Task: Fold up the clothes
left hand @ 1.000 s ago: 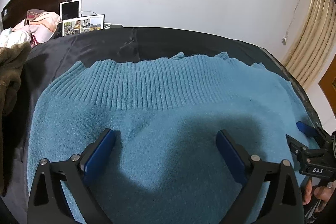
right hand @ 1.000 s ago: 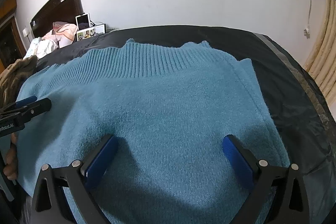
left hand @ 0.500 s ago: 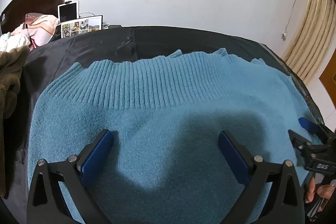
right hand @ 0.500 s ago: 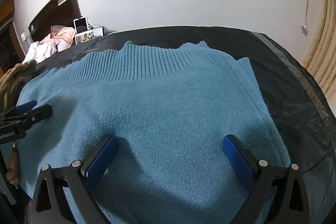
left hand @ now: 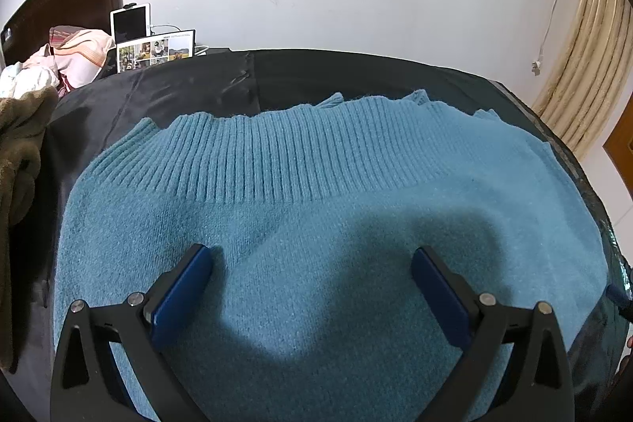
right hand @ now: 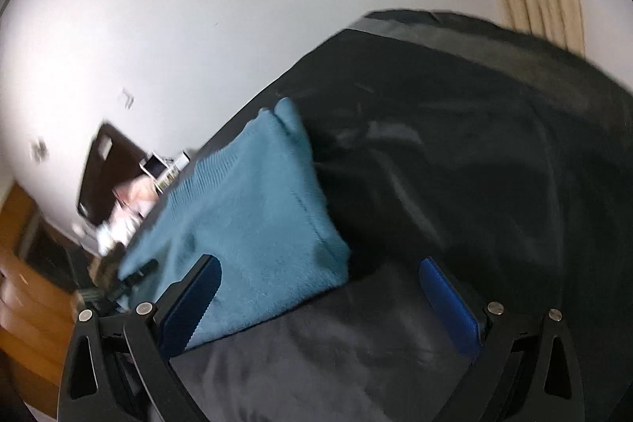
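A folded teal knit sweater (left hand: 316,216) lies flat on the black cloth-covered surface (left hand: 190,93), its ribbed hem toward the far wall. My left gripper (left hand: 312,271) hovers open over the sweater's near part, blue pads wide apart, nothing between them. In the tilted, blurred right wrist view the sweater (right hand: 253,216) lies to the left and my right gripper (right hand: 320,287) stands open past its right-hand corner, mostly over the dark cloth (right hand: 455,165). The left gripper (right hand: 134,273) shows small beyond the sweater there.
An olive-brown garment (left hand: 19,161) is heaped at the left edge. Pink and white laundry (left hand: 67,54), a tablet (left hand: 130,22) and a photo frame (left hand: 156,50) stand at the back left. A beige curtain (left hand: 585,62) hangs at the right. Bare black cloth lies right of the sweater.
My right gripper has swung off the sweater to the right and rolled, so its view now tilts and blurs. The left gripper has held nearly still; the right gripper has almost left its view.
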`<state>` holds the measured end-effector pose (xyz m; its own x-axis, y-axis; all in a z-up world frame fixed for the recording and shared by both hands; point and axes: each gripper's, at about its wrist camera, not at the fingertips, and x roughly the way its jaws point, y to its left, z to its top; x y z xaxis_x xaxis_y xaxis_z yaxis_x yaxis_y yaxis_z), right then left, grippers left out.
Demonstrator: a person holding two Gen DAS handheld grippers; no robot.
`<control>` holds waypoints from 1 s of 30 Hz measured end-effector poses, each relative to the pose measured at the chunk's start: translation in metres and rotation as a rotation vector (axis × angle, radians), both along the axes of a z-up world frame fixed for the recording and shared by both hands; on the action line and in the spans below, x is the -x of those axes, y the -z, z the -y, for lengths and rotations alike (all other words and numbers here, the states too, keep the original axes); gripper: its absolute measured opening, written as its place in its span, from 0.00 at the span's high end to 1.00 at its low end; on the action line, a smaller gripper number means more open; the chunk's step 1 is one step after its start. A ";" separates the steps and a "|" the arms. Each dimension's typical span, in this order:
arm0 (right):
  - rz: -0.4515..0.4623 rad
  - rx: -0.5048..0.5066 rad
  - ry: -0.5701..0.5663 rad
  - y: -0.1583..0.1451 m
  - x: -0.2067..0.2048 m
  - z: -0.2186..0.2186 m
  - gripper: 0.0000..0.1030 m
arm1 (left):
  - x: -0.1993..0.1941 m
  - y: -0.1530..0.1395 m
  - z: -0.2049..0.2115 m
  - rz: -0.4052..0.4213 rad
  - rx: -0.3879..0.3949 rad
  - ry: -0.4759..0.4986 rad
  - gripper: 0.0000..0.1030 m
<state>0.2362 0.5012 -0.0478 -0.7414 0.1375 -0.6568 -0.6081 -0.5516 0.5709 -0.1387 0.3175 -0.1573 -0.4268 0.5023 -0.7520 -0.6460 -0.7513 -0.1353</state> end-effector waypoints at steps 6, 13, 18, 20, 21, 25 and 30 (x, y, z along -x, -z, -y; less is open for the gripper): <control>-0.028 0.077 -0.040 0.008 0.021 0.011 0.01 | 0.000 0.000 0.001 0.005 -0.006 0.004 0.01; -0.054 0.074 -0.015 0.012 0.064 0.012 0.01 | 0.000 0.000 0.002 0.011 -0.017 0.007 0.01; -0.110 0.085 -0.020 0.018 0.089 0.012 0.01 | 0.000 -0.001 0.002 0.011 -0.016 0.005 0.01; -0.105 0.057 -0.007 0.017 0.097 0.015 0.07 | 0.000 -0.001 0.002 0.014 -0.020 0.002 0.01; -0.090 0.039 0.002 0.017 0.099 0.017 0.18 | 0.000 -0.001 0.003 0.015 -0.023 0.000 0.01; -0.105 0.076 0.065 0.030 0.088 0.010 0.59 | 0.000 -0.001 0.002 0.015 -0.021 0.002 0.01; -0.173 0.135 0.069 0.041 0.074 0.001 0.77 | -0.001 -0.001 0.004 0.020 -0.027 0.012 0.01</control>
<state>0.1619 0.5000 -0.0884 -0.8365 0.1109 -0.5366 -0.5282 -0.4238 0.7358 -0.1381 0.3132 -0.1558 -0.4054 0.5275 -0.7466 -0.6516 -0.7396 -0.1687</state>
